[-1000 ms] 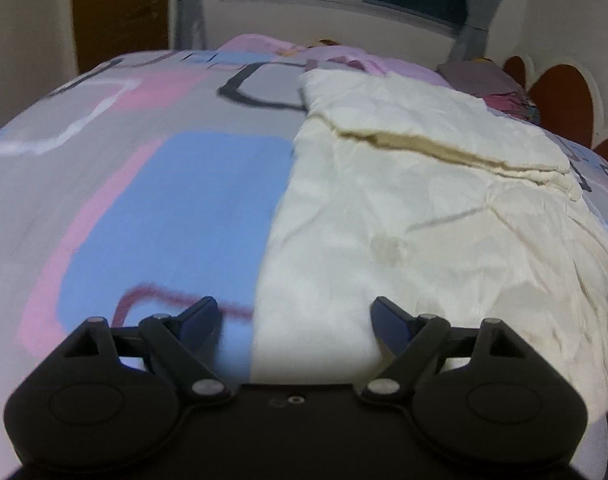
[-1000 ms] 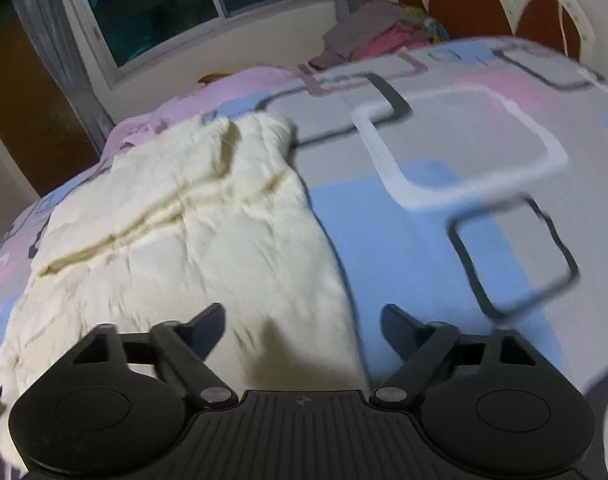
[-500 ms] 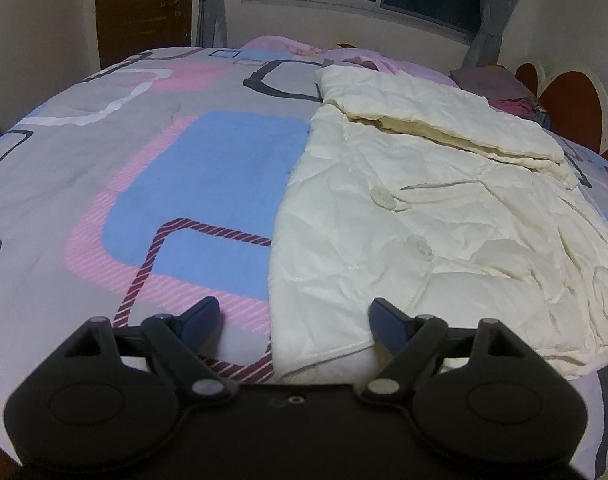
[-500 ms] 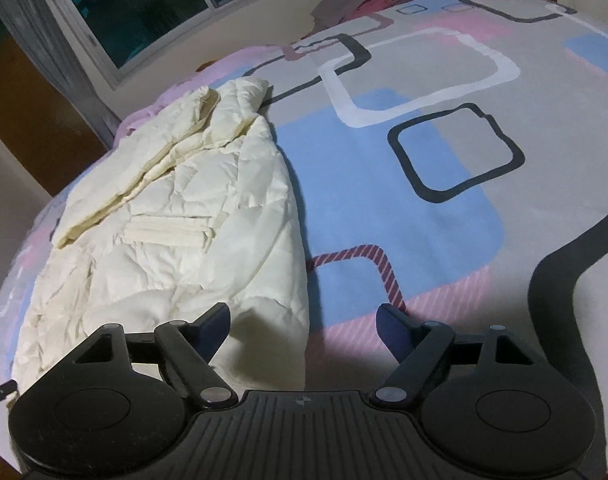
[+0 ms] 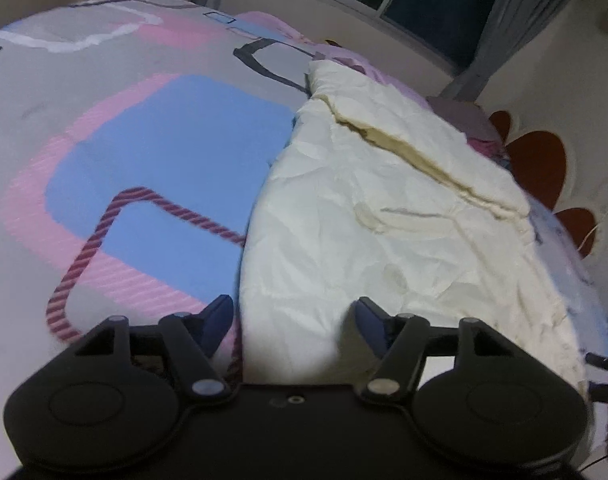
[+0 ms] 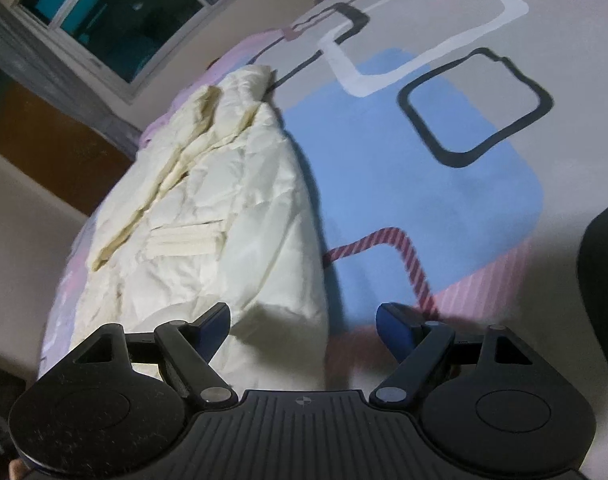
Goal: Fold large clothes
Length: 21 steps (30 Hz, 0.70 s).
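Note:
A large cream quilted jacket (image 5: pixel 383 220) lies flat on the bed, its collar end toward the window. It also shows in the right wrist view (image 6: pixel 224 216), with a pocket flap on its front. My left gripper (image 5: pixel 292 316) is open and empty, low over the jacket's near left hem corner. My right gripper (image 6: pixel 304 320) is open and empty, low over the jacket's near right hem corner. Neither gripper holds fabric.
The bedspread (image 5: pixel 164 140) is grey with blue, pink and white squares and shows on both sides of the jacket (image 6: pixel 423 168). A red scalloped headboard (image 5: pixel 539 164) is at the right. A window (image 6: pixel 116 16) and curtains stand behind the bed.
Both grippers have moved back in toward the near hem of the jacket after drawing away, and both views have tilted. Both stay open and empty.

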Tool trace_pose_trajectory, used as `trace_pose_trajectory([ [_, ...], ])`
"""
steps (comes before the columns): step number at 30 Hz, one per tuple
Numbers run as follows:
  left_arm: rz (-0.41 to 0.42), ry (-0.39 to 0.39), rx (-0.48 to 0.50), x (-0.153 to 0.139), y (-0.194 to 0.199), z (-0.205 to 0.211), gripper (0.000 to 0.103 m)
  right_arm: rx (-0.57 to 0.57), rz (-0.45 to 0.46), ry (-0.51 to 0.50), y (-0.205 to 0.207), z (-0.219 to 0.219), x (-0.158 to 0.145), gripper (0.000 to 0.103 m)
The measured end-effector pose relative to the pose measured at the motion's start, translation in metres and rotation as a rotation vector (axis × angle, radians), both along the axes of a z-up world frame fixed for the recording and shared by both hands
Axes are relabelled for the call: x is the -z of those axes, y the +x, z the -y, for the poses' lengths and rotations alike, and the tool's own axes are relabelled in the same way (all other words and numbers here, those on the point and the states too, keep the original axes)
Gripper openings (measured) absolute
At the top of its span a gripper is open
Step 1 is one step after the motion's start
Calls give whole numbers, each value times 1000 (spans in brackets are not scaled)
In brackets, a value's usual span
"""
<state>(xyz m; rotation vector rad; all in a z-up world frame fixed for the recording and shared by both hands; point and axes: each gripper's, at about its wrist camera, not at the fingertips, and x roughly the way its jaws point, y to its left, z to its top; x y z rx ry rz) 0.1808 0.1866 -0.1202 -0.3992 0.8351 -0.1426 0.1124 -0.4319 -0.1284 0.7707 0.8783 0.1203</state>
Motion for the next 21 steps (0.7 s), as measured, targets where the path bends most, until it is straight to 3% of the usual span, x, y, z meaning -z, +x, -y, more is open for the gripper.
trace_pose_trajectory([
  [4, -42, -54, 64, 0, 25, -1, 65, 45, -2, 31, 13, 7, 1, 80],
  [7, -62, -64, 122, 6, 31, 7, 65, 16, -13, 79, 20, 2, 7, 79],
  [9, -71, -111, 150, 7, 26, 6, 63, -44, -14, 99, 17, -8, 7, 62],
  [12, -70, -180, 167, 14, 10, 1, 55, -113, -7, 100, 3, -24, 10, 57],
  [15, -63, -254, 115, 22, 6, -10, 44, -83, -3, 145, 1, -21, 14, 53],
  [18, -65, -286, 91, 25, 15, -12, 44, -81, -17, 172, 13, -17, 19, 35],
  [19, -62, -272, 95, 24, 17, -8, 44, -99, -20, 175, 18, -19, 20, 23],
  [20, -59, -255, 98, 22, 20, -5, 36, -108, -23, 169, 21, -21, 18, 17],
  [21, -55, -247, 92, 21, 21, -3, 8, -116, -20, 159, 22, -24, 17, 14],
])
